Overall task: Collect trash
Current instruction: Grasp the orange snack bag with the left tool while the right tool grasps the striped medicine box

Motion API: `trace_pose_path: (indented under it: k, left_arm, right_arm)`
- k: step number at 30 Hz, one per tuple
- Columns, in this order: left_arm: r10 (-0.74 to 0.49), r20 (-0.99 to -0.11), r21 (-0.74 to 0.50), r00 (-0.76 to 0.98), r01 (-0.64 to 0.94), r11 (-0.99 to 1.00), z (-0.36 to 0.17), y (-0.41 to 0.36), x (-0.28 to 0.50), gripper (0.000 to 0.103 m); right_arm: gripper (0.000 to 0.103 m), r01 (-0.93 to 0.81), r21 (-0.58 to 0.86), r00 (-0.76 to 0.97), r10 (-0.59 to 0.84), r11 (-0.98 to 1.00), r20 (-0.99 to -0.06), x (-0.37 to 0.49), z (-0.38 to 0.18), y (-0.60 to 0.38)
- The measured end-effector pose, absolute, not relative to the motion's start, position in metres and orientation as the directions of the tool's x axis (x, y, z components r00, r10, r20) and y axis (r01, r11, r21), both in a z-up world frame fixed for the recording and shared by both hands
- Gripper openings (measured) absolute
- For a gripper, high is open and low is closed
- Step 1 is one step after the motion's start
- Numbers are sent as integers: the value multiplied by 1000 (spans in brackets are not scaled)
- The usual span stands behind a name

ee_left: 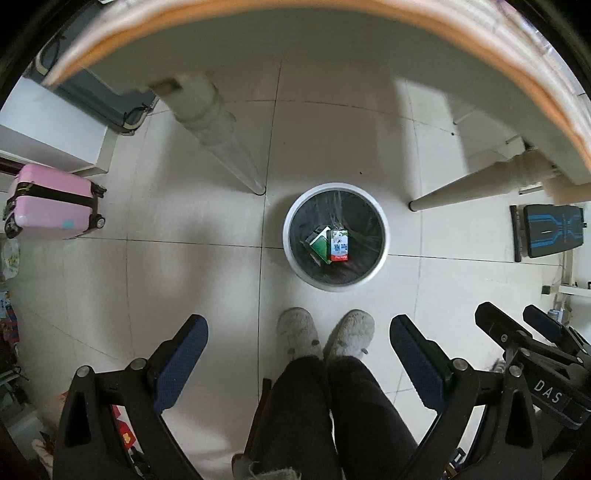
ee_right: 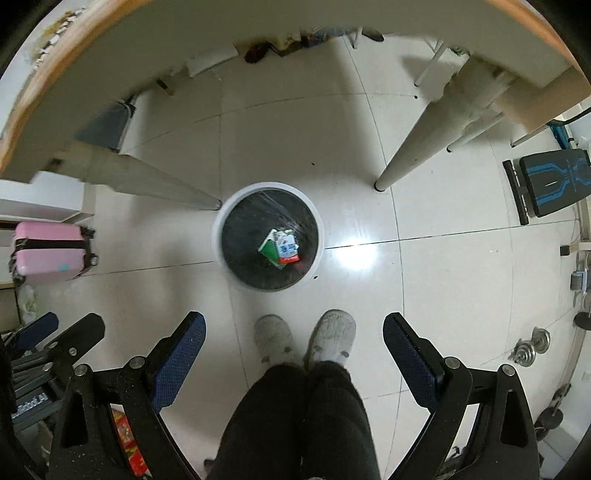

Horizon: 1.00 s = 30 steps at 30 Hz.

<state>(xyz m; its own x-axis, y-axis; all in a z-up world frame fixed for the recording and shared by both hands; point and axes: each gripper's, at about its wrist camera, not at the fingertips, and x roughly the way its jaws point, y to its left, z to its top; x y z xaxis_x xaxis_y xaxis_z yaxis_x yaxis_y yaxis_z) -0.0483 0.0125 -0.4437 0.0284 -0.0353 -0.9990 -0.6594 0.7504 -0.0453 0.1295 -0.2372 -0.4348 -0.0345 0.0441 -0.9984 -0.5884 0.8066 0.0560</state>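
We look straight down at a tiled floor from both wrist cameras. A round white trash bin with a dark liner stands on it, just in front of the person's feet in grey slippers and between two pale table legs. Two small cartons lie at the bottom of the bin, touching: a green and white carton and, just beside it, a carton with red, white and blue print. In the right wrist view the same pair sits slightly right of the bin's middle.

Our left tool hangs well above the bin with its blue-padded fingers spread wide and nothing between them; only the slippers and dark trousers show in the gap. Our right tool is likewise spread wide and empty, its fingers framing the same feet. It also shows at the right edge of the left view.

The wood-trimmed edge of the table curves across the top of both views. A pink suitcase stands on the floor at the left, well apart from the bin, and a black and blue padded bench lies at the right, with some metal weight plates nearer us.
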Motion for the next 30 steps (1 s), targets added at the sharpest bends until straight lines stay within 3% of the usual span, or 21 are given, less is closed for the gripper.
trace_pose_path:
  k: [11, 18, 25, 30]
  left_arm:
    - [74, -988, -33, 134, -661, 750, -315, 25, -46, 101]
    - [139, -974, -22, 179, -685, 728, -274, 61, 26, 101]
    - [147, -970, -37, 191, -722, 691, -259, 98, 149, 100]
    - [104, -978, -58, 183, -711, 700, -285, 123, 242, 100]
  right_arm:
    - [98, -544, 170, -21, 189, 822, -982, 130, -279, -237]
    - [98, -490, 240, 16, 284, 838, -959, 211, -211, -215]
    - [98, -398, 246, 8, 271, 884, -963, 352, -224, -186]
    - [98, -344, 221, 0, 235, 913, -972, 442, -254, -150]
